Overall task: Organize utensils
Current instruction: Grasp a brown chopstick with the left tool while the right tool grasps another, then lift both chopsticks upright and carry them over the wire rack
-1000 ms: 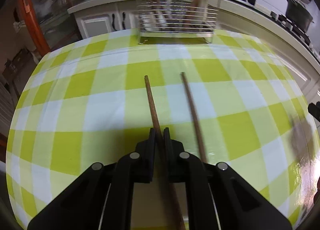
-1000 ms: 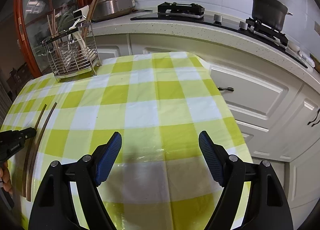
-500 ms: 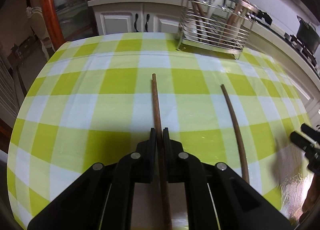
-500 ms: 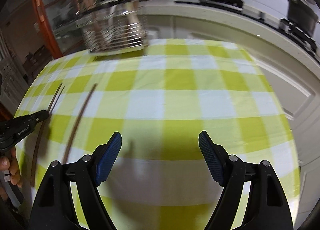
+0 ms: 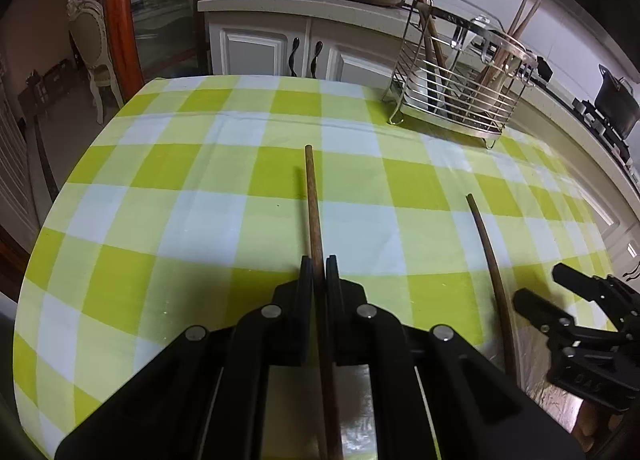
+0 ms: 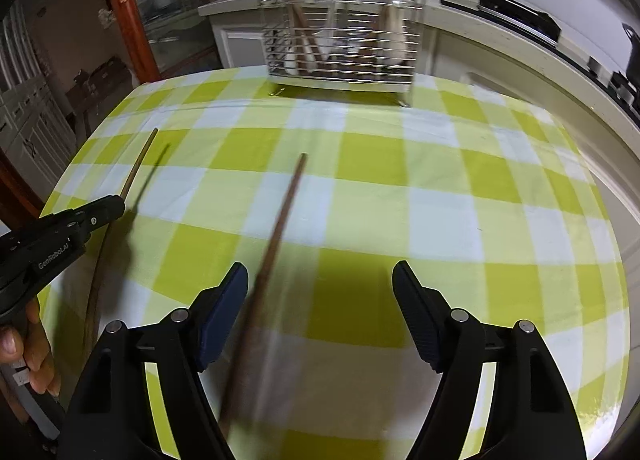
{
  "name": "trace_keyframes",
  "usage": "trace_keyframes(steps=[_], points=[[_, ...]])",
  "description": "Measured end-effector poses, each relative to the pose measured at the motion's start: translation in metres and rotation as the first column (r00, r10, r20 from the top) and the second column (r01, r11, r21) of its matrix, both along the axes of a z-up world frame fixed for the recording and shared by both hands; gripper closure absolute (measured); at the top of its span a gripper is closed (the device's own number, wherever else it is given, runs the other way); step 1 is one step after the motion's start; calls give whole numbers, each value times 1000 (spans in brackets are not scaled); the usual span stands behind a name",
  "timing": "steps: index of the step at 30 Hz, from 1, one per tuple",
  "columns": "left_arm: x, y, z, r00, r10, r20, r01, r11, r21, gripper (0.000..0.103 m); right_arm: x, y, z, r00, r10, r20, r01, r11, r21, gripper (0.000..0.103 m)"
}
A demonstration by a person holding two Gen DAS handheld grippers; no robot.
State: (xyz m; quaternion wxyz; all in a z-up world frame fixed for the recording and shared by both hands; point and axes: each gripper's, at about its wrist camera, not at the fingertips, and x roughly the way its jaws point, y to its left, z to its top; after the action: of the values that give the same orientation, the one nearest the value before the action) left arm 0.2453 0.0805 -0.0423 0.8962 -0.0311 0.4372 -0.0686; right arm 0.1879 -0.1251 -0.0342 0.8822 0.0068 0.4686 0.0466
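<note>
My left gripper is shut on a brown wooden chopstick and holds it lifted above the green checked tablecloth; its shadow falls beside it. A second chopstick lies on the cloth to the right. In the right wrist view this second chopstick runs forward just inside my open right gripper, near its left finger. The left gripper with its chopstick shows at the left there. The wire utensil rack stands at the table's far side.
The rack holds several chopsticks and a white spoon. Behind the table runs a counter with a metal pot and a rice cooker, white cabinets below. A stove with a black pot is at the right.
The left gripper has lifted its chopstick off the cloth and swung left. The right gripper has moved left over the second chopstick, which now lies between its fingers.
</note>
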Motion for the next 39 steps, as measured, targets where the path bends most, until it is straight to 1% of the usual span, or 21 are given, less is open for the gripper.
trace_keyframes(steps=[2, 4, 8, 12, 14, 16, 20, 23, 26, 39], points=[[0, 2, 1, 1000, 1, 4, -1, 1000, -7, 96, 3, 5, -3, 1000, 4, -9, -4, 1000, -8, 38], [-1, 4, 2, 1000, 0, 8, 0, 1000, -14, 96, 7, 9, -7, 1000, 5, -25, -6, 1000, -13, 45], [-1, 7, 4, 1000, 0, 12, 0, 1000, -25, 96, 10, 11, -13, 999, 5, -49, -6, 1000, -21, 53], [-1, 8, 4, 1000, 0, 13, 0, 1000, -31, 96, 11, 14, -13, 999, 8, -50, -10, 1000, -30, 59], [-2, 7, 4, 1000, -1, 13, 1, 999, -32, 96, 11, 16, -12, 999, 18, -48, -19, 999, -31, 65], [-2, 7, 4, 1000, -4, 12, 5, 999, -32, 96, 12, 18, -12, 999, 25, -47, -26, 999, -28, 76], [-3, 6, 5, 1000, -6, 14, 6, 999, -33, 96, 15, 15, -11, 998, 20, -52, -21, 1000, -20, 88], [-3, 6, 6, 1000, -6, 15, 6, 999, -32, 96, 16, 11, -10, 998, 20, -56, -20, 1000, 0, 91], [-4, 3, 10, 1000, -12, 19, 13, 999, -32, 96, 14, 6, -4, 999, 19, -33, -19, 1000, 12, 93], [-13, -10, 40, 996, -36, 79, 39, 998, -40, 96, -7, -18, 49, 995, -1, 96, -2, 999, 33, 94]])
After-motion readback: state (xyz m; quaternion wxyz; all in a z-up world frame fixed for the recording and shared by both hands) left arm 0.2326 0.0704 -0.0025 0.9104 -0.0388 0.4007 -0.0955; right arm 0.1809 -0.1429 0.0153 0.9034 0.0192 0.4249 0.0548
